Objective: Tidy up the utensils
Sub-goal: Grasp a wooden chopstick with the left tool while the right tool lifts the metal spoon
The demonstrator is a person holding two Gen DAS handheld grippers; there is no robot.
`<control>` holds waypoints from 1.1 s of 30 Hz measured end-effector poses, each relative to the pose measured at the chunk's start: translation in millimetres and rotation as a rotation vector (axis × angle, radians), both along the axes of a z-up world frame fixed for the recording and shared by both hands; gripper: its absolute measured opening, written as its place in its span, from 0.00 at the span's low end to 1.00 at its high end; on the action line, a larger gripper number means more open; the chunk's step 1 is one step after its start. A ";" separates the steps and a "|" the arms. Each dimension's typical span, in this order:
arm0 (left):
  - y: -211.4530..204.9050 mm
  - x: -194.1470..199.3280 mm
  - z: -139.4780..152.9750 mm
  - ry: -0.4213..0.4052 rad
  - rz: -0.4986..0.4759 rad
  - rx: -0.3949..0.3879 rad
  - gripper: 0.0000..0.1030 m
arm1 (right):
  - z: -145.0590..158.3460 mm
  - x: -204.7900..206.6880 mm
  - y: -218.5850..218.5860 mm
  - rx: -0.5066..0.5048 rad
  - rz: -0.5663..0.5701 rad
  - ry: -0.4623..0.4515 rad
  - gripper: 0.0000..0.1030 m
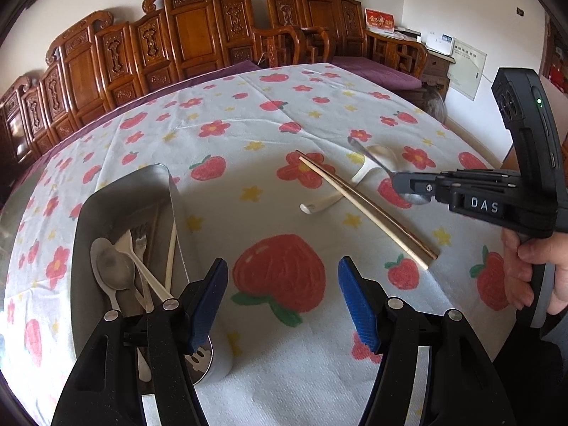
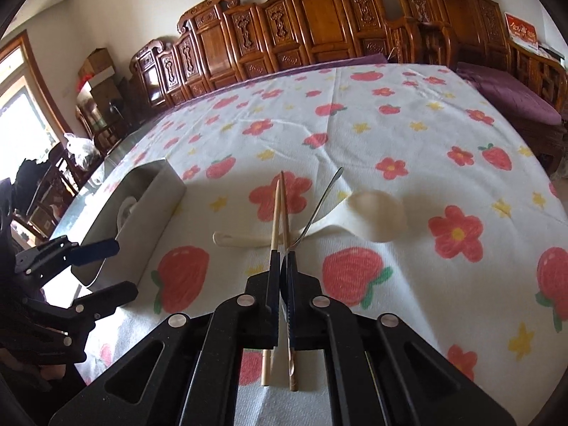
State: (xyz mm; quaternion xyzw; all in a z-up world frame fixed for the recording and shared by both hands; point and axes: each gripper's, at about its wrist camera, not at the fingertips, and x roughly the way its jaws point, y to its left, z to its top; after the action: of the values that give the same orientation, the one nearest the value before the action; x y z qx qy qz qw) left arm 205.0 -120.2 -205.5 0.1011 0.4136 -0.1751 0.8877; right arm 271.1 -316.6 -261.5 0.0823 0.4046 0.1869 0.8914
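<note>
My right gripper (image 2: 283, 254) is shut on the bowl of a metal spoon (image 2: 319, 202). The spoon's thin handle points away over a white ceramic spoon (image 2: 380, 216). In the left wrist view the same gripper (image 1: 397, 181) pinches the metal spoon (image 1: 369, 158) at the right. A pair of wooden chopsticks (image 1: 365, 209) lies across the ceramic spoon's handle (image 1: 319, 204). My left gripper (image 1: 283, 261) hangs open and holds nothing, beside a metal tray (image 1: 170, 191) that holds spoons, forks and a chopstick.
The table wears a white cloth (image 1: 248, 135) printed with strawberries and flowers. Carved wooden benches (image 1: 191, 35) with purple cushions line its far side. A hand (image 1: 532, 259) grips the right tool. A slotted metal piece (image 1: 202, 355) lies by the tray's near end.
</note>
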 end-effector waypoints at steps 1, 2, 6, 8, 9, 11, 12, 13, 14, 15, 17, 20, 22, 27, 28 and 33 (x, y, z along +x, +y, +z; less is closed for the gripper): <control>-0.4 -0.4 0.6 -0.001 -0.002 -0.003 0.60 | 2.4 -0.1 -1.5 0.002 -0.002 -0.010 0.04; -1.6 -0.8 1.4 -0.004 -0.005 -0.001 0.60 | 5.0 -0.2 -2.8 -0.004 -0.006 -0.021 0.04; -12.2 -0.7 5.3 -0.010 -0.013 0.002 0.60 | 8.9 1.1 -9.4 -0.064 -0.027 -0.046 0.04; -25.2 1.4 2.9 -0.008 -0.037 0.035 0.60 | 6.9 5.1 -13.1 -0.087 -0.042 -0.042 0.04; -29.7 2.1 2.5 -0.011 -0.043 0.042 0.60 | 5.5 5.9 -15.1 -0.096 -0.046 -0.042 0.04; -42.1 7.1 -2.0 -0.001 -0.049 0.046 0.60 | -0.4 10.5 -19.0 -0.123 -0.055 -0.028 0.04; -46.6 9.3 -4.2 0.006 -0.050 0.046 0.60 | -2.6 12.1 -21.0 -0.128 -0.058 -0.022 0.04; -53.7 12.3 -8.0 0.016 -0.052 0.048 0.60 | -4.5 13.4 -23.1 -0.133 -0.062 -0.017 0.04; -59.3 14.8 -11.1 0.022 -0.054 0.050 0.60 | -5.7 14.6 -25.9 -0.139 -0.066 -0.014 0.04; -63.3 17.0 -13.3 0.029 -0.054 0.050 0.60 | -6.8 14.9 -27.4 -0.139 -0.069 -0.013 0.04; -72.5 22.3 -18.6 0.049 -0.049 0.041 0.60 | -8.5 15.5 -33.0 -0.138 -0.079 -0.010 0.04; -81.4 29.0 -23.6 0.080 -0.029 0.016 0.58 | -10.8 17.2 -38.1 -0.133 -0.094 -0.003 0.04; -87.4 32.8 -26.1 0.093 -0.018 0.011 0.54 | -10.9 17.9 -39.0 -0.127 -0.097 -0.001 0.04; -97.2 42.6 -39.7 0.136 0.019 0.037 0.36 | -10.3 17.9 -34.4 -0.133 -0.083 -0.005 0.04; -96.3 43.3 -40.7 0.139 0.028 0.026 0.33 | -10.9 18.1 -34.1 -0.131 -0.082 -0.003 0.04; -95.9 41.5 -47.7 0.144 0.058 0.042 0.18 | -11.4 19.1 -34.6 -0.126 -0.086 0.002 0.04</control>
State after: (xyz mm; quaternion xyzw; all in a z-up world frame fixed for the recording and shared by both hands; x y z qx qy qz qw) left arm 246.5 -216.2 -253.2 0.0949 0.4828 -0.1473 0.8580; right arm 290.2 -351.2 -272.9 0.0438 0.4126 0.1225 0.9016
